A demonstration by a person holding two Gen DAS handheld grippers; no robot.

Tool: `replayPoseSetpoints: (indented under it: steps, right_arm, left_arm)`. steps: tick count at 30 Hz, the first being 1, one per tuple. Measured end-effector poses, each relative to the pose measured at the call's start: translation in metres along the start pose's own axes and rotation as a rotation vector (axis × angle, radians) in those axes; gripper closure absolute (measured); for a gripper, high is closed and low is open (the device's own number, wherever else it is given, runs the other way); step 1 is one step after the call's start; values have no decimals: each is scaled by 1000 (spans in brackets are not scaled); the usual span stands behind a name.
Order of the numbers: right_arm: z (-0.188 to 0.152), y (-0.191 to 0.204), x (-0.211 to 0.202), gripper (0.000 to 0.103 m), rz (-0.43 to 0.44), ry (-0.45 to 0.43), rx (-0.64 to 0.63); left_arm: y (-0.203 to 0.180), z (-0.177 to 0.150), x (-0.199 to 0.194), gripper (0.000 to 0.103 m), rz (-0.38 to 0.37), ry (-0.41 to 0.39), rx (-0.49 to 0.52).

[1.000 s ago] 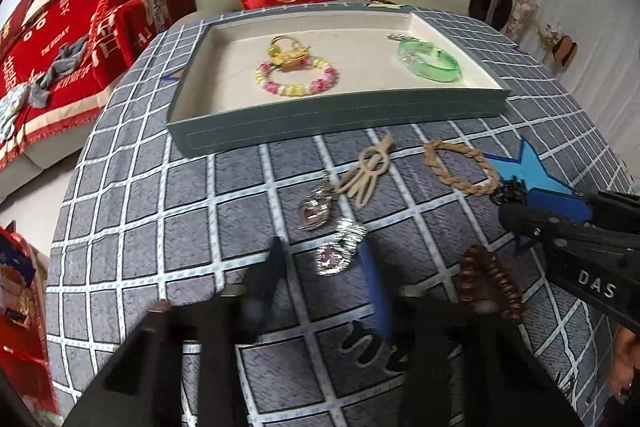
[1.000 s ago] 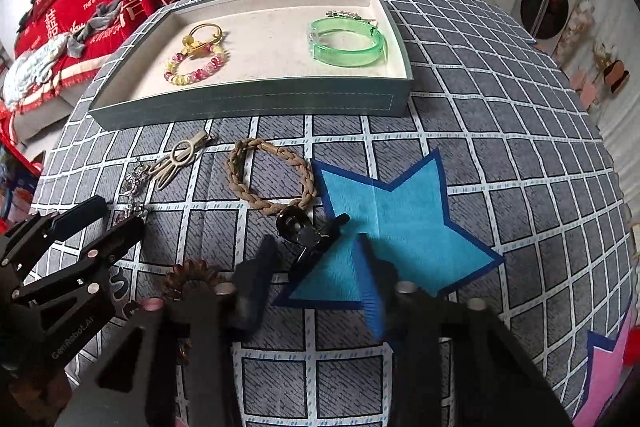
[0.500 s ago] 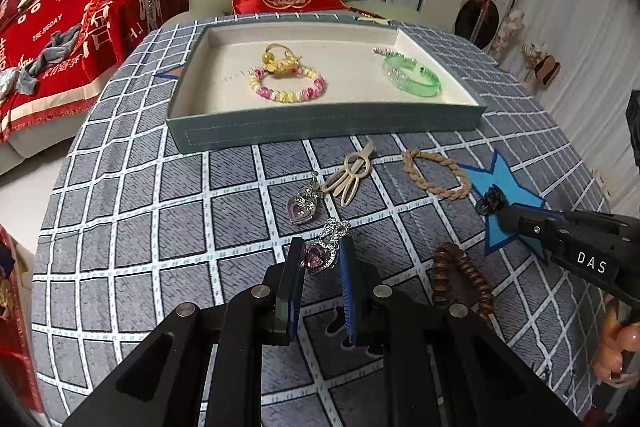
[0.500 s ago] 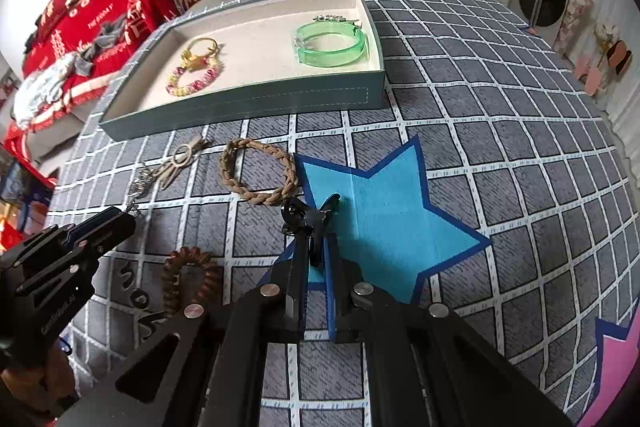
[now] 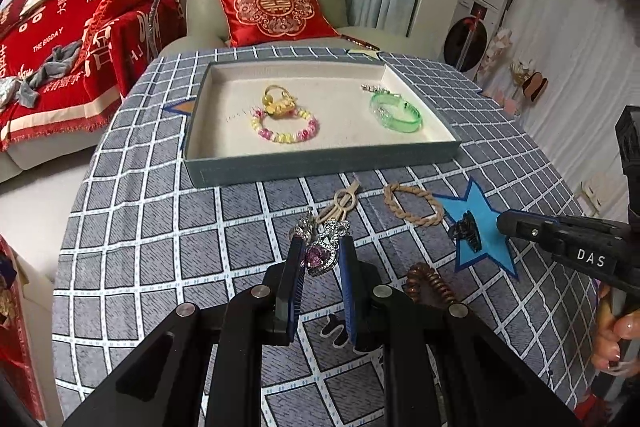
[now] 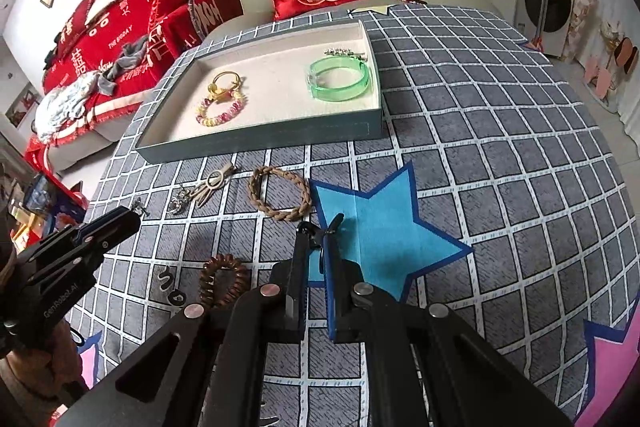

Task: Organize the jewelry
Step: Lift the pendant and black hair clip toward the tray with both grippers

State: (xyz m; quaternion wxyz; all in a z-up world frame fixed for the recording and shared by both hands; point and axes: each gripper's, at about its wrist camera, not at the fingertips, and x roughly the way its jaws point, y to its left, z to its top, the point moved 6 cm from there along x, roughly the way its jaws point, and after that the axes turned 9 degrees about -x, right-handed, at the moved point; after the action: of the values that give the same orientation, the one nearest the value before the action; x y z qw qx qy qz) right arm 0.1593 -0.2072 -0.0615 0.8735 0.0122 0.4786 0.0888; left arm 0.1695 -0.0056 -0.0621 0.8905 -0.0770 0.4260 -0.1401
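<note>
Left wrist view: left gripper (image 5: 322, 253) clamped on purple heart pendant (image 5: 320, 255), lifted off checked tablecloth (image 5: 160, 227), likely bound for tray (image 5: 320, 163). Right gripper (image 6: 316, 247) pinched tight on small black hair clip (image 6: 316, 229) above blue star patch (image 6: 384, 227). Tray already holds beaded bracelet (image 5: 286, 127), green bangle (image 5: 396, 109). Braided bracelet (image 5: 414, 205), brown coil tie (image 5: 430, 283), beige hairpin (image 5: 338, 205) lie loose on cloth, unsorted.

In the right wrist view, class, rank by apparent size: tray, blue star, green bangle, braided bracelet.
1. tray
2. blue star
3. green bangle and braided bracelet: they look about alike, and the bracelet lies nearer the camera, so I will not rank them.
</note>
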Motion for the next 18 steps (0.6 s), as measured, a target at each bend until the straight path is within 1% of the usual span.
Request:
replayPoseSetpoints:
  steps: [3, 4, 5, 6, 7, 10, 12, 14, 15, 16, 18]
  right_arm:
    - [-1, 1, 6, 95, 35, 18, 0]
    - [-2, 2, 10, 91, 24, 35, -5]
    - [-2, 2, 12, 69, 14, 38, -12]
    - [-2, 3, 14, 53, 1, 32, -24]
    - [-1, 4, 15, 35, -9, 21, -36]
    - [0, 8, 25, 36, -36, 35, -73]
    - [-1, 9, 35, 43, -44, 55, -81]
    - [-2, 9, 46, 63, -67, 80, -90]
    - [-3, 9, 49, 68, -83, 79, -95]
    - [-3, 9, 48, 75, -96, 69, -102]
    - [-4, 9, 47, 76, -84, 65, -94]
  left_arm:
    - [2, 1, -3, 71, -2, -4, -5]
    - [1, 1, -3, 71, -2, -5, -4]
    - [2, 1, -4, 71, -1, -5, -4]
    - [2, 1, -4, 71, -1, -5, -3]
    - [2, 1, -4, 71, -2, -4, -3]
    - [2, 1, -4, 71, 2, -4, -2]
    - [2, 0, -3, 71, 4, -1, -4]
    - [3, -1, -3, 71, 5, 1, -7]
    - [3, -1, -3, 71, 5, 1, -8]
    - [4, -2, -3, 71, 5, 1, -7]
    - [4, -2, -4, 71, 6, -1, -4]
